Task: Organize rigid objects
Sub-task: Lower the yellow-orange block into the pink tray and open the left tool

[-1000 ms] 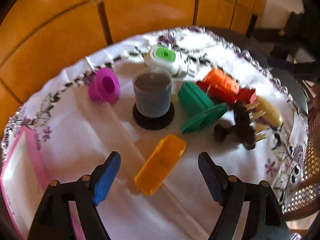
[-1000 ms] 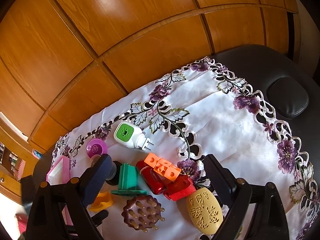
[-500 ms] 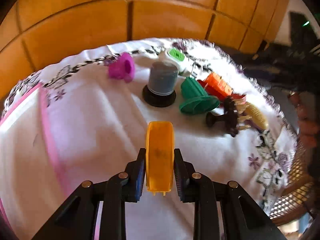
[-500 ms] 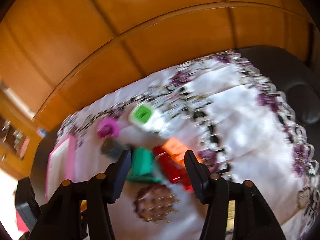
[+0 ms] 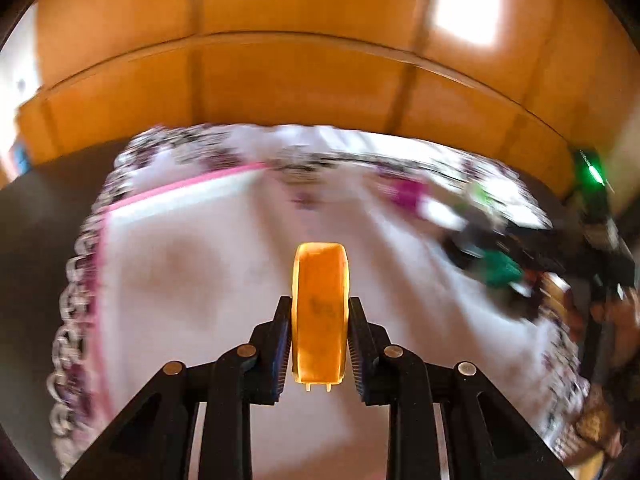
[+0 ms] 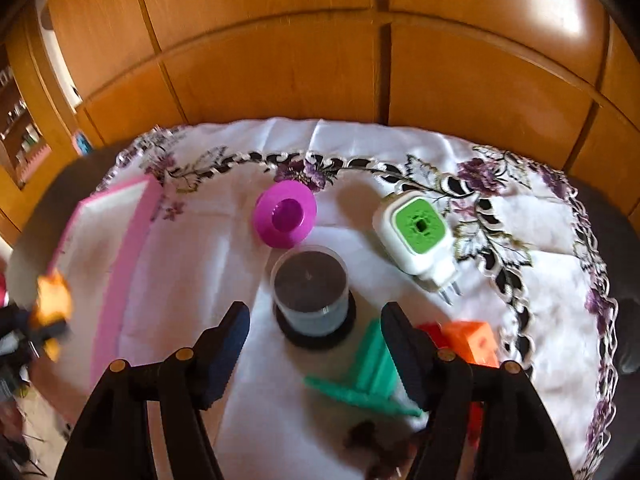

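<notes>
My left gripper (image 5: 319,344) is shut on an orange-yellow plastic case (image 5: 319,312) and holds it above the white cloth, facing the pink-rimmed tray (image 5: 180,192). The case also shows blurred at the left edge of the right wrist view (image 6: 54,300). My right gripper (image 6: 316,344) is open and empty, its fingers either side of a clear round container with a dark top (image 6: 310,288) on a black base. A magenta funnel-shaped piece (image 6: 285,214), a white and green plug-in device (image 6: 416,236), a green finned piece (image 6: 374,372) and an orange block (image 6: 474,340) lie around it.
The pink-rimmed tray (image 6: 120,248) lies at the left of the round table under an embroidered white cloth (image 6: 520,264). A dark spiky brush (image 6: 376,440) lies near the front. Wooden panelling (image 6: 320,60) stands behind. A black chair (image 6: 628,280) is at the right.
My left gripper closed on the orange-yellow case, lifted it and swung left towards the pink tray. My right gripper moved left and down over the clear container and stayed open.
</notes>
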Action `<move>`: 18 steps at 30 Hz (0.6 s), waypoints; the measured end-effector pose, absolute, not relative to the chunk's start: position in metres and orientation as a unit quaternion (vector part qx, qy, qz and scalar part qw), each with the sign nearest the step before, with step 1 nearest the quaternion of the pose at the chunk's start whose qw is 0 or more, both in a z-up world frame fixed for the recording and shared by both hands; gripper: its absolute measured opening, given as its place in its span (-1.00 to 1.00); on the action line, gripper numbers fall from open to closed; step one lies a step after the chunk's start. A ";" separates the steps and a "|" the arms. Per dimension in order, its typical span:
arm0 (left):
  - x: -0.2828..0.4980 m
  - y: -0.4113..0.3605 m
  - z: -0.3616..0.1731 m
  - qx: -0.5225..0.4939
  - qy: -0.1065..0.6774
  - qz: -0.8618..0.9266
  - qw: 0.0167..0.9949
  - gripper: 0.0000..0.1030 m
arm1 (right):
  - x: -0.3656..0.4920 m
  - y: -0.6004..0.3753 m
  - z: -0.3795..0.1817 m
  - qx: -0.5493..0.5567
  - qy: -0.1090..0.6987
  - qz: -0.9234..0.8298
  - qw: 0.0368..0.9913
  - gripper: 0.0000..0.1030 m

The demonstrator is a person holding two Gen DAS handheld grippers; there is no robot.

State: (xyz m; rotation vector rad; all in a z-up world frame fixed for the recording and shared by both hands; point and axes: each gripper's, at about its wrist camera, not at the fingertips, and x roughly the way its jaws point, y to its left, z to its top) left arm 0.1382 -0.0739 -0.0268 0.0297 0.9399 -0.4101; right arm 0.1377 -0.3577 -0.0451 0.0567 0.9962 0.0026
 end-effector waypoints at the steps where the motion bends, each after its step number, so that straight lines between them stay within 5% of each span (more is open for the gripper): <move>1: 0.150 -0.061 -0.030 0.006 0.455 -0.178 0.873 -0.49 | 0.141 -0.357 -0.048 0.025 0.478 0.001 0.878 0.24; 4: 0.181 -0.031 -0.046 -0.021 0.477 -0.133 0.869 -0.49 | 0.144 -0.356 -0.057 0.017 0.479 0.003 0.878 -0.16; 12: 0.220 -0.002 -0.076 -0.017 0.498 -0.067 0.864 -0.48 | 0.141 -0.358 -0.058 0.019 0.471 0.008 0.882 -0.17; 14: 0.219 0.003 -0.073 -0.021 0.495 -0.061 0.867 -0.26 | 0.140 -0.359 -0.057 0.022 0.470 0.011 0.882 -0.17; 16: 0.216 0.006 -0.066 -0.033 0.486 -0.062 0.871 0.24 | 0.140 -0.357 -0.057 0.014 0.469 0.010 0.883 -0.17; 18: 0.203 0.011 -0.054 -0.032 0.470 -0.054 0.880 0.28 | 0.141 -0.356 -0.059 0.011 0.472 0.011 0.881 -0.17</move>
